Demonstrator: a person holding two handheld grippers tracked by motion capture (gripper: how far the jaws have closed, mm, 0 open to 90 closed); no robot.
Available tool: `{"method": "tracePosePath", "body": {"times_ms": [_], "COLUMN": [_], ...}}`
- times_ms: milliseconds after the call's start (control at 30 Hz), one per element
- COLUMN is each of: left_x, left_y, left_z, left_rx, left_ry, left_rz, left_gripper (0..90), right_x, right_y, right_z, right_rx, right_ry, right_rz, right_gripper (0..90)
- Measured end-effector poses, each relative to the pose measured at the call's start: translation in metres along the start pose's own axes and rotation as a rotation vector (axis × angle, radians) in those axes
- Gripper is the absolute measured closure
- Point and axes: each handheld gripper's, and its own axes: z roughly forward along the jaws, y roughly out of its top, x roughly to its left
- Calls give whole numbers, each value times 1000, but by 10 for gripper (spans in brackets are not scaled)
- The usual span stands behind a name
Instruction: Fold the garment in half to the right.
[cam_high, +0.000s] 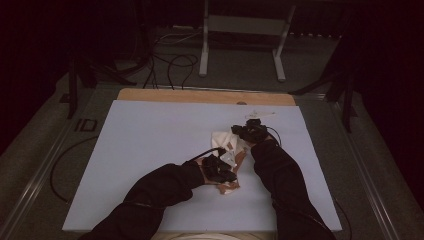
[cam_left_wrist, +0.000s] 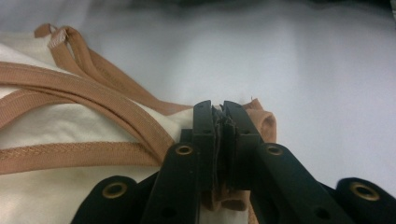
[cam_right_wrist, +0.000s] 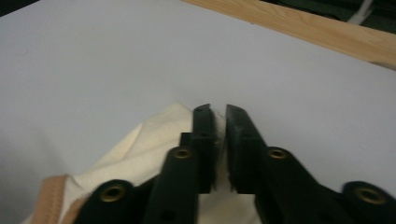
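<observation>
A cream garment (cam_high: 223, 141) with tan trim lies crumpled on the white board (cam_high: 150, 150), right of centre. My left gripper (cam_high: 223, 171) is at its near end. In the left gripper view the left gripper (cam_left_wrist: 222, 109) is shut on a folded bit of the tan trim (cam_left_wrist: 93, 105), which fills the gap between the pads. My right gripper (cam_high: 247, 131) is at the garment's far end. In the right gripper view the right gripper (cam_right_wrist: 218, 112) has its jaws a narrow slit apart, with the cream cloth (cam_right_wrist: 154, 135) lying loosely between and beneath them.
Beyond the board's far edge runs a wooden table strip (cam_high: 200, 96) (cam_right_wrist: 303, 23). Black cables (cam_high: 172, 65) and a white metal stand (cam_high: 242, 30) are on the floor behind. Bare board stretches to the left and in front of the garment.
</observation>
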Motion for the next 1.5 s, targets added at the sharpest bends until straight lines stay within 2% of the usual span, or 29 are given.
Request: {"method": "tracePosePath", "body": {"times_ms": [33,100,133,167,200,333,367,467,633,667,733,800,867,933,1000,1133,1200,1333,1433,1500], "left_x": [-1,-2,-2,-4,-4,-5,-5,-5,-5,-5,-7,-9,-11,-11,-11,-13,-16,-24,-30,-33], "left_y": [0,0,0,0,0,-2,-3,-9,-23,-26,-34,-43,-54,-66,-79,-106,-117,-139,-150,-155], "left_z": [-1,-5,-5,-10,-14,-25,-30,-41,-56,-59,-64,-69,-74,-81,-88,-100,-104,-111,-113,-114], "left_rx": [-9,-32,-32,-55,-62,-93,-106,-123,-153,-158,-168,-175,-202,-230,-250,-278,-301,-372,-368,-364], "left_ry": [-3,1,1,16,24,24,21,32,18,12,38,39,66,61,75,107,126,147,169,178], "left_rz": [2,4,4,4,5,1,-6,-23,-58,-56,-71,-82,-101,-130,-155,-209,-223,-267,-268,-267], "left_gripper": [837,778,701,701,589,495,495,416,225,161,79,16,7,6,5,6,6,6,6,6], "right_x": [-1,-5,-5,-7,-9,-10,-10,-7,-2,-1,0,0,-1,-4,-8,-20,-27,-33,-33,-32], "right_y": [-1,-2,-2,-3,-3,-1,-1,3,9,10,11,12,10,7,2,-12,-18,-28,-33,-34], "right_z": [-1,-4,-4,-5,-8,-14,-14,-20,-27,-28,-29,-29,-29,-29,-27,-24,-22,-16,-13,-14], "right_rx": [1,5,5,9,16,27,27,24,20,23,23,30,42,63,79,123,153,202,232,237], "right_ry": [-3,-7,-7,-9,-11,-17,-17,-8,6,11,7,5,-8,-20,-26,-47,-52,-52,-55,-76], "right_rz": [3,26,26,42,62,70,70,77,69,76,73,74,72,78,83,119,135,141,138,112], "right_gripper": [795,693,693,638,524,445,445,401,381,377,373,374,378,384,394,411,418,448,491,575]}}
